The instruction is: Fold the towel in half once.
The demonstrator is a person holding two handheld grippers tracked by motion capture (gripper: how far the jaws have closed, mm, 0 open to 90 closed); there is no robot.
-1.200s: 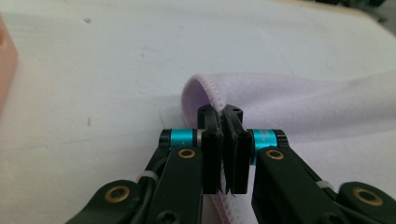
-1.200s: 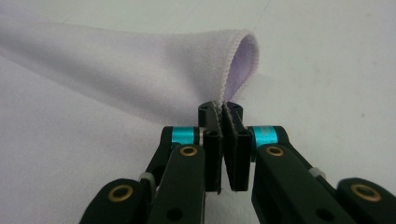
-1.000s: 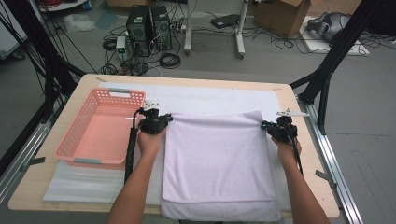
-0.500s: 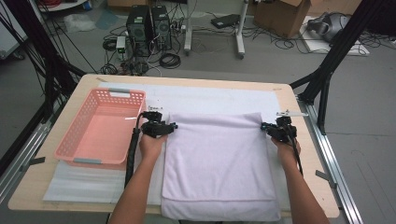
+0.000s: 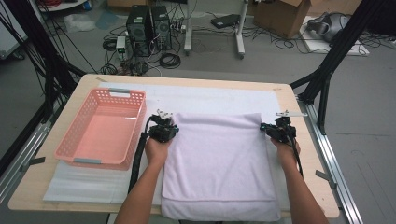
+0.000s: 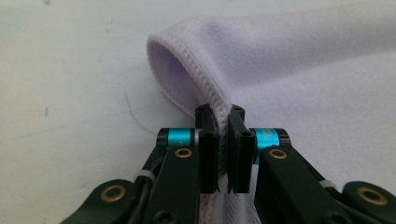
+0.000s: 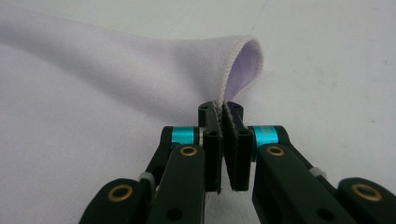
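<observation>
While both jaws were closed on the far corners, the left gripper (image 5: 163, 130) and right gripper (image 5: 279, 130) held the towel (image 5: 219, 163), which stretched toward the near edge.

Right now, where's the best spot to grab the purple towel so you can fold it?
Probably the towel's two far corners, coming in from its side edges. The hemmed edge curls up there, so thin jaws can pinch it. The left gripper and the right gripper are each shut on a corner hem that way.
</observation>
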